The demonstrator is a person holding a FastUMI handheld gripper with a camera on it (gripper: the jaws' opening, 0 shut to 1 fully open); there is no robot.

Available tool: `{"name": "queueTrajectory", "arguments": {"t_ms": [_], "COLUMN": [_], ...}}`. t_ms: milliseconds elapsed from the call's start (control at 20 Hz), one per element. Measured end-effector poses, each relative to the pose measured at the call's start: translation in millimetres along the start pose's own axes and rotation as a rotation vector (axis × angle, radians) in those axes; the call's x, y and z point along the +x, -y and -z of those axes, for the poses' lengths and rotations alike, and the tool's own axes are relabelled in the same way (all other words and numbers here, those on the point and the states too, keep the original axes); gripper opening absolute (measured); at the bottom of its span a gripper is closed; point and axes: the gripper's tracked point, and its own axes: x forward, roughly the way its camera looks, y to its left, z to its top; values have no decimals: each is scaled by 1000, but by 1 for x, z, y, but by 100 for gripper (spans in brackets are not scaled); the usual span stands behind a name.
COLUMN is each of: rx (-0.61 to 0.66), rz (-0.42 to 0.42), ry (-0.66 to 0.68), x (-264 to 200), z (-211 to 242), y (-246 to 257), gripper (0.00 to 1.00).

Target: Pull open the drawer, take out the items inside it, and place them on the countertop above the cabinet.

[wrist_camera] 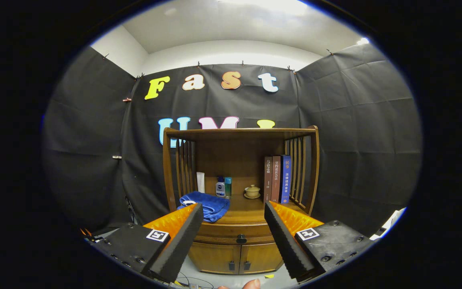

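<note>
While the gripper (234, 208) hangs well short of the wooden cabinet (239, 192), its two fingers are spread wide apart with nothing between them, so it is released and holding nothing. Framed in the gap between the fingers, the drawer (235, 232) sits closed under the countertop (249, 210), its dark round knob (241, 239) centred on the front, with two small cupboard doors (237, 259) below. Whatever lies inside the drawer is hidden. On the countertop a blue towel (209, 204) is draped toward the front edge on the left, with small bottles (221, 187) behind it, a lidded tea bowl on a saucer (252, 192) in the middle, and three upright books (278, 179) at the right. The pull has not begun, by my reading. The knob is small and rounded, so a grip closed off-centre could likely slip off during the pull. A tug angled sideways might jam the drawer. Later, the crowded countertop leaves little bare room, and items set down carelessly could knock the tea bowl or land on the towel's overhang and slide off.
</note>
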Motion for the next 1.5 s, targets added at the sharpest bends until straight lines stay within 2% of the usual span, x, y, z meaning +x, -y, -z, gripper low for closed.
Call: {"name": "queueTrajectory", "arguments": {"t_ms": [300,550,1050,1150,1300,1450,1500], "rx": [13,-3,-22,-43,-8,-21,-21], "rz": [-16,12,13,18,18,21,20], "ry": [10,35,-110,-109,-111,-183,-208], "x": [11,68,157,169,186,199,203], "z": [9,32,199,223,253,298,312], "y": [0,10,15,18,23,28,30], "gripper": [100,100,100,100,100,100,93]}}
